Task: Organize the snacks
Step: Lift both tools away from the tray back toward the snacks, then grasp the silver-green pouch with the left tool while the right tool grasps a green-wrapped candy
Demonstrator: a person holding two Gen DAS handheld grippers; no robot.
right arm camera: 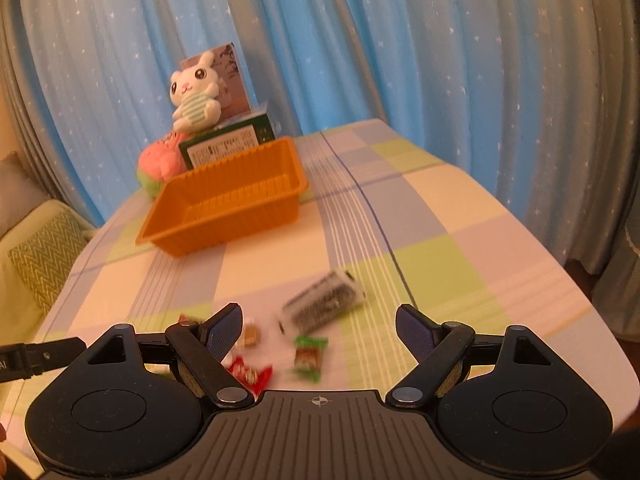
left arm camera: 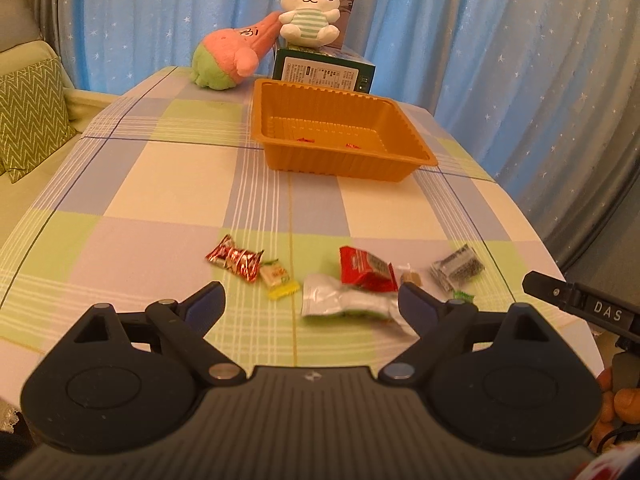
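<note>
Several wrapped snacks lie in a row on the checked tablecloth: a red foil candy (left arm camera: 235,258), a small yellow packet (left arm camera: 279,279), a silver pouch (left arm camera: 347,303) with a red packet (left arm camera: 366,271) lying partly on it, a tan cube (left arm camera: 412,278) and a dark seaweed pack (left arm camera: 458,267). An orange tray (left arm camera: 340,132) stands farther back with two small red pieces inside. My left gripper (left arm camera: 310,300) hovers open just short of the silver pouch, holding nothing. My right gripper (right arm camera: 318,330) is open above a green candy (right arm camera: 309,356), with the seaweed pack (right arm camera: 324,300) beyond it.
Behind the tray stand a green box (left arm camera: 324,70), a white bunny plush (left arm camera: 310,10) and a pink plush (left arm camera: 232,54). Blue star curtains hang behind. A sofa with a zigzag cushion (left arm camera: 30,116) is at the left. The table edge (right arm camera: 600,320) curves off on the right.
</note>
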